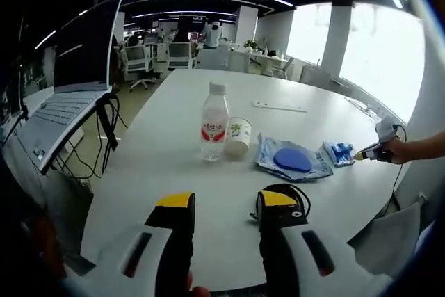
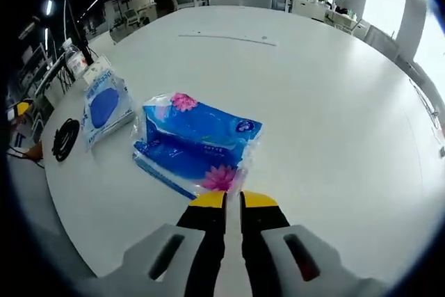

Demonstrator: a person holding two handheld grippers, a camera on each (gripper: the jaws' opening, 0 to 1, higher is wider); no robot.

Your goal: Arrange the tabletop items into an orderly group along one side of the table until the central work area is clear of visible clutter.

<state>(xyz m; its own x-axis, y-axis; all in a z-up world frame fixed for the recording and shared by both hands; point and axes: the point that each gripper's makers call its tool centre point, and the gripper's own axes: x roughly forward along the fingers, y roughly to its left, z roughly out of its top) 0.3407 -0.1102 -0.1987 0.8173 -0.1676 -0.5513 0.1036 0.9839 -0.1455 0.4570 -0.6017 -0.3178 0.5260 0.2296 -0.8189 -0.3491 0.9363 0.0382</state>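
On the white round table (image 1: 174,172) stand a clear water bottle (image 1: 214,122) with a red label and, beside it, a tipped paper cup (image 1: 238,137). A blue mask pack (image 1: 292,159) lies to their right, then a blue tissue pack (image 1: 338,152). My left gripper (image 1: 226,203) is open near the table's front edge, holding nothing, and a black cable coil (image 1: 286,191) lies by its right jaw. My right gripper (image 2: 233,199) is shut on the near edge of the flowered tissue pack (image 2: 198,145). The mask pack (image 2: 104,108), coil (image 2: 65,138) and bottle (image 2: 75,60) lie beyond it.
An open laptop (image 1: 69,95) on a stand with dangling cables sits off the table's left side. A thin white strip (image 1: 278,107) lies on the far part of the table. A hand (image 1: 402,149) holds the right gripper. Office chairs and desks fill the background.
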